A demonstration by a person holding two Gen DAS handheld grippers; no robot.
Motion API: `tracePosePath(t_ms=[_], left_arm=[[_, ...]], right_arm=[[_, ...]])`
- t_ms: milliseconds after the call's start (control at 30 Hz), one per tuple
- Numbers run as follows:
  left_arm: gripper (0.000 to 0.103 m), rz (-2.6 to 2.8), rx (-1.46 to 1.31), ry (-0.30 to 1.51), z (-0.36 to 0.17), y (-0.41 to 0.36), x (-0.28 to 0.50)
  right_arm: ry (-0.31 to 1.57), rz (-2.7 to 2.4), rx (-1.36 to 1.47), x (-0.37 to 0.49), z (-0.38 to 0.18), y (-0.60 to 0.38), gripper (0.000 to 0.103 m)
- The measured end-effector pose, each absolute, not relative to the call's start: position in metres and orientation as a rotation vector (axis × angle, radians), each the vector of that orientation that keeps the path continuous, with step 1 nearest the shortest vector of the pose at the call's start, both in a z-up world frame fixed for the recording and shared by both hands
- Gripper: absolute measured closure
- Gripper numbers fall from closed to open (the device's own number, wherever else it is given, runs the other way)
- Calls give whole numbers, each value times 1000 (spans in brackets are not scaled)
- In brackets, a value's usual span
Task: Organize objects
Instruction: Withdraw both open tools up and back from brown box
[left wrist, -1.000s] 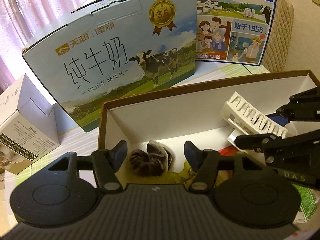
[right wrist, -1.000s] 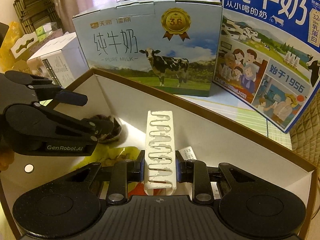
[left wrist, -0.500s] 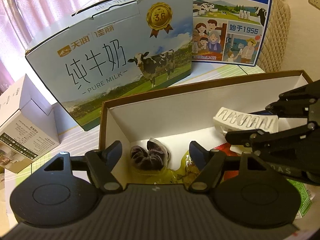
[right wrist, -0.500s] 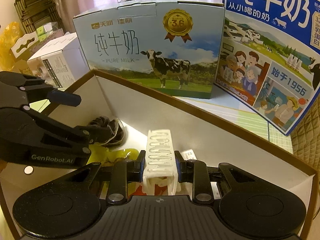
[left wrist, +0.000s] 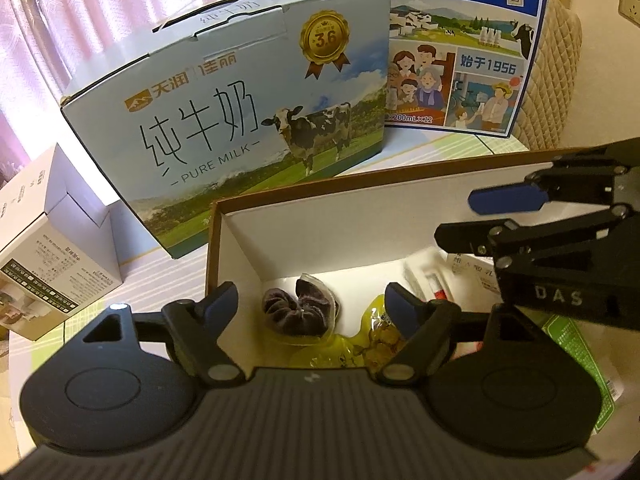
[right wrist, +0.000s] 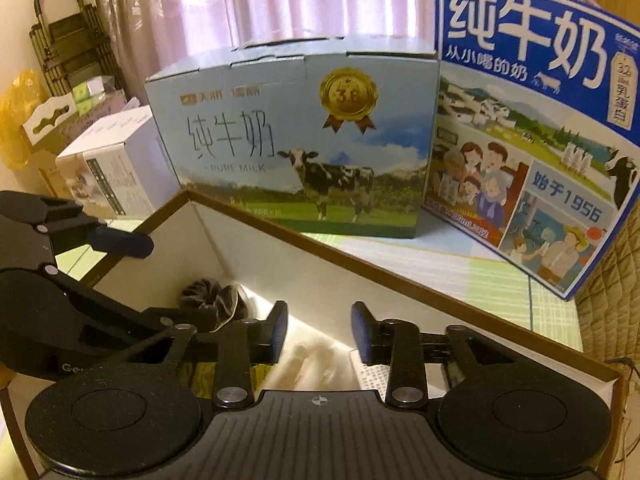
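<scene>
An open white box with a brown rim [left wrist: 360,188] holds the objects. My left gripper [left wrist: 312,304] hangs over its left end, jaws opening. A dark scrunchie in a clear packet [left wrist: 298,310] lies on the box floor between the fingers, untouched. A yellow packet [left wrist: 360,348] lies beside it. My right gripper [right wrist: 320,330] is over the middle of the box [right wrist: 320,292], jaws opening. A white ribbed holder [right wrist: 308,364] shows blurred below them, free of the pads. It also lies by the right gripper [left wrist: 456,220] as the white holder [left wrist: 424,276]. The left gripper [right wrist: 168,280] reaches in from the left.
A pale blue milk carton [left wrist: 240,120] and a dark blue milk carton [left wrist: 452,52] stand right behind the box. A small white box [left wrist: 48,264] sits to the left. A green packet [left wrist: 576,356] lies in the box at right. A quilted chair back [left wrist: 556,80] is far right.
My right gripper lowered the white holder into the box and let it go. My left gripper widened around the scrunchie, which now rests on the box floor.
</scene>
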State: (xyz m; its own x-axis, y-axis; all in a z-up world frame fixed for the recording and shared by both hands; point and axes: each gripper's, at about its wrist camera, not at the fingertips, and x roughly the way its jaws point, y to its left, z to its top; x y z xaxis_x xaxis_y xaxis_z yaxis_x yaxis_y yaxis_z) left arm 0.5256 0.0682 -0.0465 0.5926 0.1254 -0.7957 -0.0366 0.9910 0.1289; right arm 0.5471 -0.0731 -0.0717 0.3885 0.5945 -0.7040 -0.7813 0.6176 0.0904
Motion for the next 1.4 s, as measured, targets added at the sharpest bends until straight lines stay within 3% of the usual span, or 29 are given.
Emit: tracePosePath(t_ms=[133,333,567,800,1400], left_arm=[[23,89,98,930,-44,68,522],[19,79,76,920,-39,67,512],[15,71,54,908,-30,63,496],[1,74,50,849,-10,54,464],[1,78,-18,766,36,28,368]], right_arm=[[775,883,-250,545,-66,-83,49],[769,865,-237,536,-58,-100,40],[780,826,-176,523,-47,-127,36],[769,781,-157,496,-31,-159,35],[703,715,-113,398,0,-222,31]])
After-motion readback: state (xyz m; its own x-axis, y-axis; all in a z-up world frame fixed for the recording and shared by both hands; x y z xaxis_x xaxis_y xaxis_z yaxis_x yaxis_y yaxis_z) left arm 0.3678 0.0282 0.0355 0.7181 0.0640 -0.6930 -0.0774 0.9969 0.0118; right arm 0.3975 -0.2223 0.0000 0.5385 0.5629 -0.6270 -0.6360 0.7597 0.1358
